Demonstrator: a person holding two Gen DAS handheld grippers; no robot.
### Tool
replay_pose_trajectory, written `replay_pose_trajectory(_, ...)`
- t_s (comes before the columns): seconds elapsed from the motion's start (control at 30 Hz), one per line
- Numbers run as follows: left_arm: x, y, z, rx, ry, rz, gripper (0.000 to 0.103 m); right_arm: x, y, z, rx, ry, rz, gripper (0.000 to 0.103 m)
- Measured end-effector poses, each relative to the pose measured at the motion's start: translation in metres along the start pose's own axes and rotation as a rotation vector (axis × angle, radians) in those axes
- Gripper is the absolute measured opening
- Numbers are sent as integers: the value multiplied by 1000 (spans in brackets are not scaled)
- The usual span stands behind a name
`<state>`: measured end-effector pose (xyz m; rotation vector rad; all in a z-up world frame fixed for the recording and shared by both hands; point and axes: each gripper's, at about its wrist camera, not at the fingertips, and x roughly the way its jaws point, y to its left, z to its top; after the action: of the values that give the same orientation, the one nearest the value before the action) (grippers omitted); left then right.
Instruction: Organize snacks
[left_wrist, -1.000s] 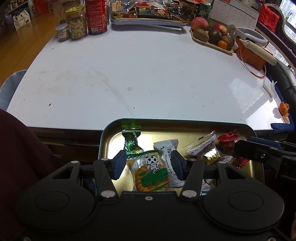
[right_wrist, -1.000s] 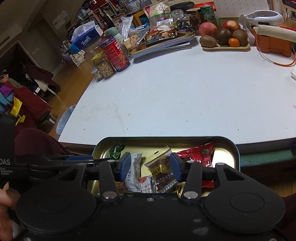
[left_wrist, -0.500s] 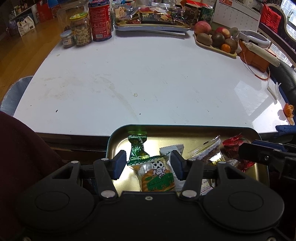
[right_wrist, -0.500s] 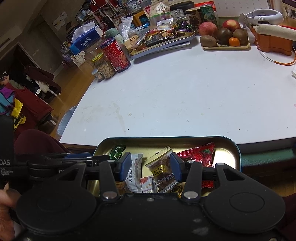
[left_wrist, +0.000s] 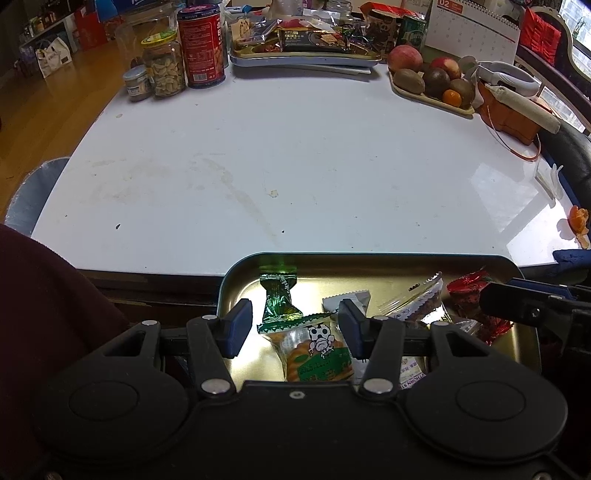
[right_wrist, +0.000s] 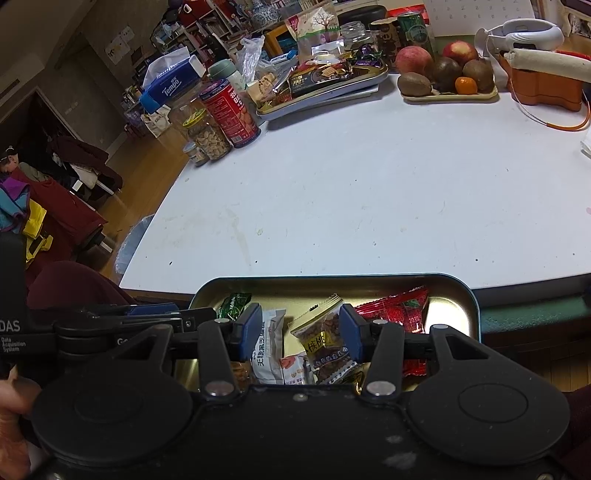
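Both grippers hover over the gold tray (left_wrist: 480, 264), bottom center. Left gripper (left_wrist: 295, 332) is closing around the cookie packet (left_wrist: 317, 350), pads not touching. Right gripper (right_wrist: 301, 332) stays unclenched around the walnut packet (right_wrist: 325, 341).

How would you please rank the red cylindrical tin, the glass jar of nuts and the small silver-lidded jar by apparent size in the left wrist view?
1. Red cylindrical tin, largest.
2. Glass jar of nuts, somewhat smaller.
3. Small silver-lidded jar, clearly smallest.
All three stand together at the table's far edge, so nearness hardly skews this.
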<state>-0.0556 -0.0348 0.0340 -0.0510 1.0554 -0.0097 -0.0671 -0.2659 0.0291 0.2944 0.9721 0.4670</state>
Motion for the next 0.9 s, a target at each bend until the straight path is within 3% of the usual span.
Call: replay_pose_trajectory(0.9, -3, -1, 0, 18, -25, 30, 56, -1, 0, 0, -4, -3, 4, 49)
